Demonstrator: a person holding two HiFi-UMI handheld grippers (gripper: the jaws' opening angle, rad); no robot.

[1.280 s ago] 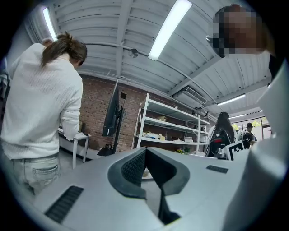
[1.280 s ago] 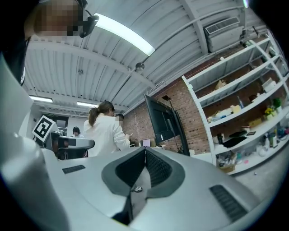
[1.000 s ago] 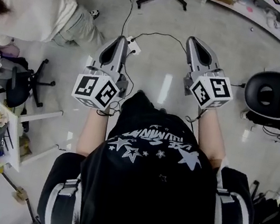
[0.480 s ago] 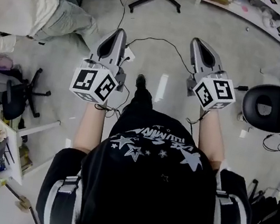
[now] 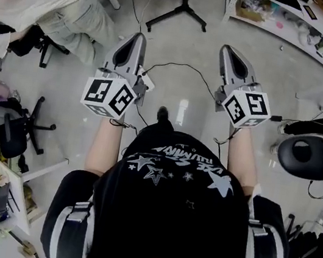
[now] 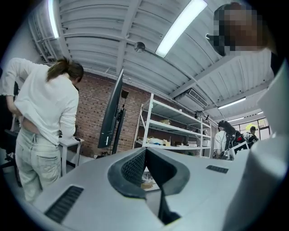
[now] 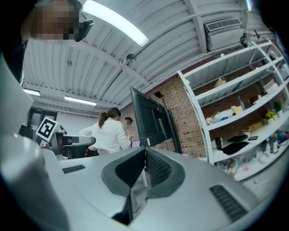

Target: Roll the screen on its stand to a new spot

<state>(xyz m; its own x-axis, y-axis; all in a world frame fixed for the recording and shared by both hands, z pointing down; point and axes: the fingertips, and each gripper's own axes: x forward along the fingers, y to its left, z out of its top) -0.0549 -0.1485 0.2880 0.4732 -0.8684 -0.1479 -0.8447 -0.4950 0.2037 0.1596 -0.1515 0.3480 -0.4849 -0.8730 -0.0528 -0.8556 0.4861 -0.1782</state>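
Two grippers show in the head view: your left gripper point(image 5: 138, 38) and right gripper point(image 5: 227, 49) point forward, well short of a black legged base point(image 5: 182, 6), probably the stand's foot. In the left gripper view the jaws are closed on nothing; the screen point(image 6: 112, 113) stands nearly edge-on before the brick wall point(image 6: 92, 113), on its stand point(image 6: 120, 121). In the right gripper view the jaws are likewise closed and empty, with the screen point(image 7: 146, 118) ahead. Expect a top-heavy, fragile load: grip the stand's column, not the panel.
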